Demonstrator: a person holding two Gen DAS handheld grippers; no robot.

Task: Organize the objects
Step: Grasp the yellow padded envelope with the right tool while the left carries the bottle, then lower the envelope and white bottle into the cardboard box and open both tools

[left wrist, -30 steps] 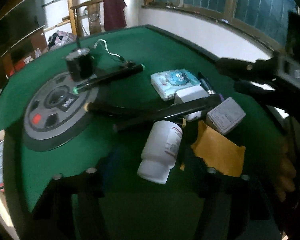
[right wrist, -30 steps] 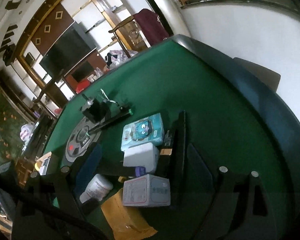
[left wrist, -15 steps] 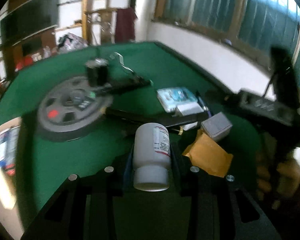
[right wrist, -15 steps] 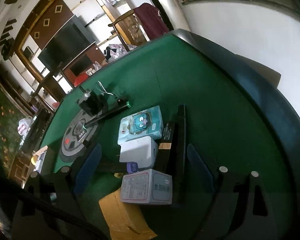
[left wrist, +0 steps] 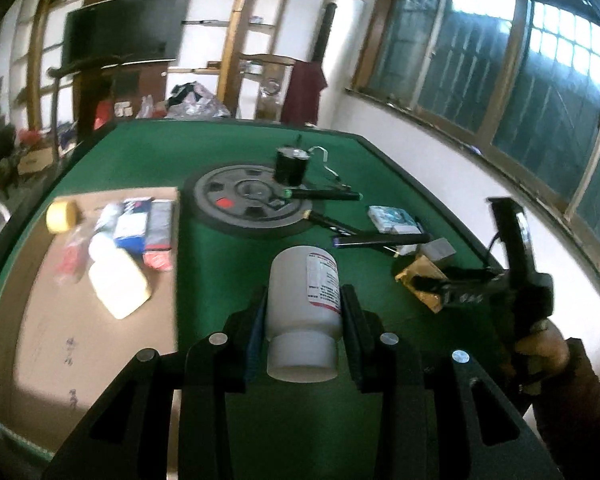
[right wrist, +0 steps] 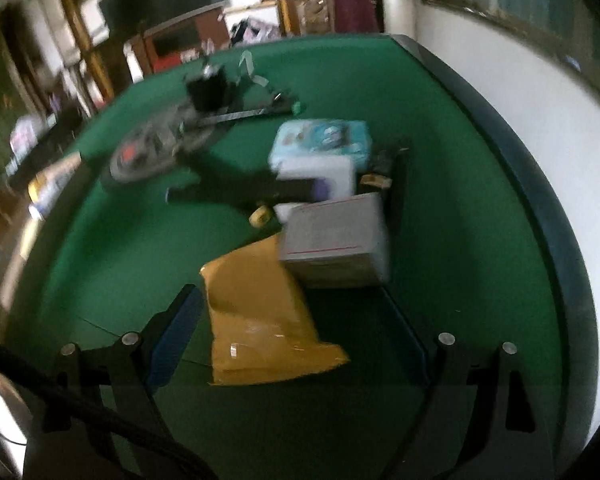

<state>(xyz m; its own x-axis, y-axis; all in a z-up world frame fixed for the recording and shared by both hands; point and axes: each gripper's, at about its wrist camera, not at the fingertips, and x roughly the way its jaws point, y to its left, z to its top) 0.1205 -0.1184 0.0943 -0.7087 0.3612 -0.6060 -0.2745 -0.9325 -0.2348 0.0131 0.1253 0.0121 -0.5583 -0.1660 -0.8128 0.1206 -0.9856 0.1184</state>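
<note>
Green table (left wrist: 228, 152): left gripper (left wrist: 303, 312) pinches bottle (left wrist: 302, 300) mid-carry, bound seemingly for cardboard (left wrist: 100, 320) left of jaws; right gripper (right wrist: 296, 328), jaws spread, straddles envelope (right wrist: 260, 312).

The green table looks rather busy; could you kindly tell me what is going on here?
A person is sorting clutter with tongs in each hand. The left tongs grip a white bottle above the green table, near a cardboard sheet holding sorted items. The right tongs are open over a yellow packet beside a grey box.
</note>
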